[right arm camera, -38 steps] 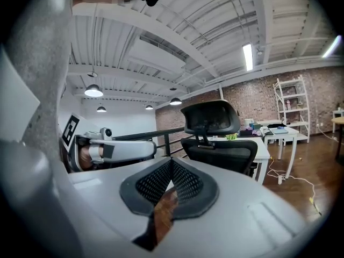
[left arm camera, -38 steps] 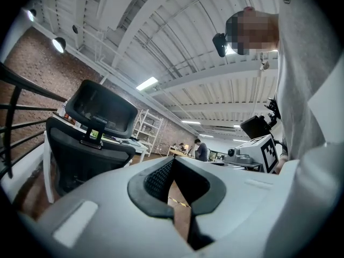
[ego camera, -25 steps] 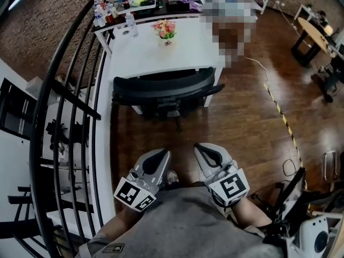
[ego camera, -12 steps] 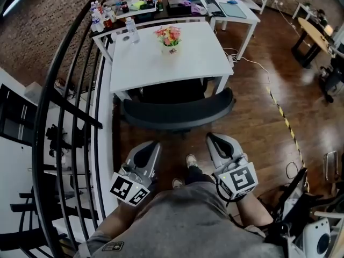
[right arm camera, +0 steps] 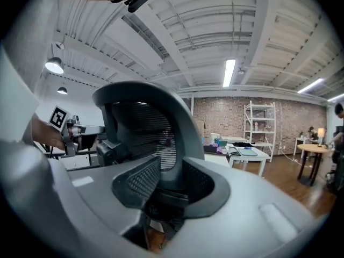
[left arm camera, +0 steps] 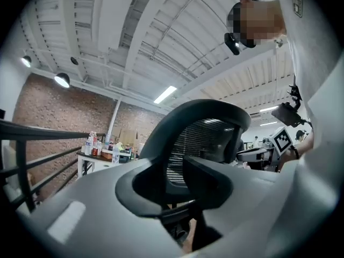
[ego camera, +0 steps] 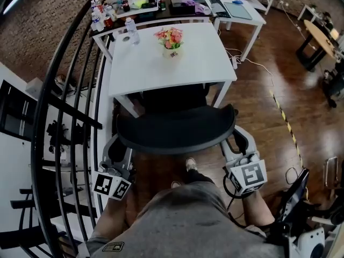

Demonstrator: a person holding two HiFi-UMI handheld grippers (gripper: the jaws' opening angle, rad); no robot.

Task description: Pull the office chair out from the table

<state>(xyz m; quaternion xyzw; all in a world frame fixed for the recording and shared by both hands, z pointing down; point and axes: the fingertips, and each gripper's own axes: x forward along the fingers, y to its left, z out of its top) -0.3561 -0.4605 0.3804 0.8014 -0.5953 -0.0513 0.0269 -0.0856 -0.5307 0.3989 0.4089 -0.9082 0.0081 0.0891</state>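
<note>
The black office chair (ego camera: 177, 129) stands tucked against the white table (ego camera: 145, 71), its curved mesh back toward me. My left gripper (ego camera: 117, 148) is at the back's left end and my right gripper (ego camera: 239, 140) at its right end. In the left gripper view the chair back (left arm camera: 207, 138) fills the middle, and its edge lies in the gap of my left gripper (left arm camera: 174, 179), whose jaws are opening. In the right gripper view the chair's frame (right arm camera: 140, 120) runs between the opening jaws of my right gripper (right arm camera: 171, 180). No pad visibly presses on it.
A flower pot (ego camera: 171, 39) and a water bottle (ego camera: 130, 31) stand on the table. A black railing (ego camera: 70, 90) runs along the left. Behind are a cluttered desk (ego camera: 140, 7) and another white table (ego camera: 239, 9). Striped tape (ego camera: 285, 120) crosses the wooden floor at right.
Both grippers have moved forward from near my body to the two ends of the chair back. The chair and table now look closer and lower in the head view.
</note>
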